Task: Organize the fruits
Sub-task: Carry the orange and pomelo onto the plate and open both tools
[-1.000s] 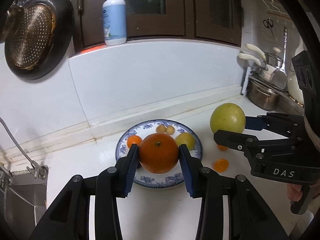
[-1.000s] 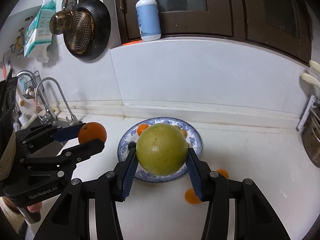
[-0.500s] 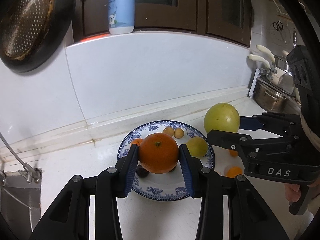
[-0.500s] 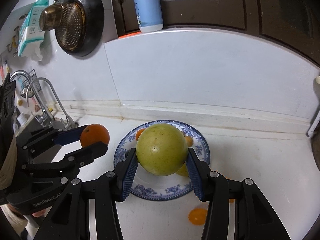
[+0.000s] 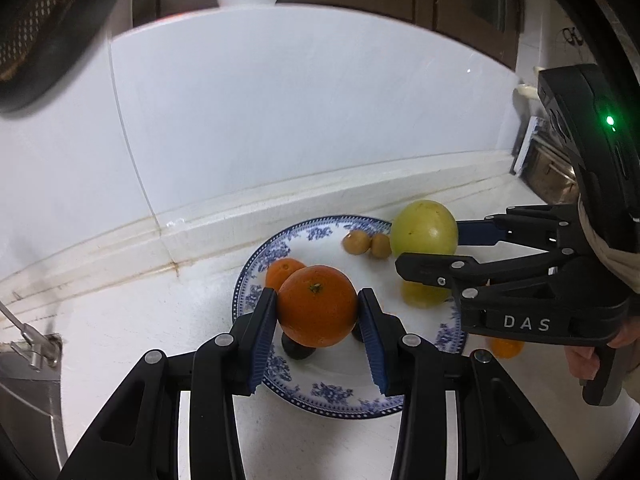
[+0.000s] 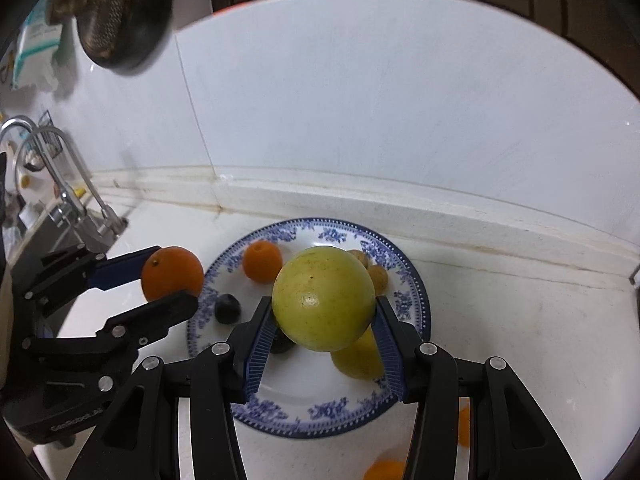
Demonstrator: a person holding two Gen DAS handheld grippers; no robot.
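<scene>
Left wrist view: each tool (image 5: 318, 322) clamps round fruit above the crowded plate (image 5: 344, 398); released, either could roll off.

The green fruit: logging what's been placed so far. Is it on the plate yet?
Not yet. The green fruit is clamped in the right gripper, held above the plate.

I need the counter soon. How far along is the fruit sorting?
Done: a small orange, a dark fruit and two brown fruits lie on the plate. In hand: left gripper holds an orange, right gripper a green fruit. Left: two small orange fruits on the counter.
</scene>
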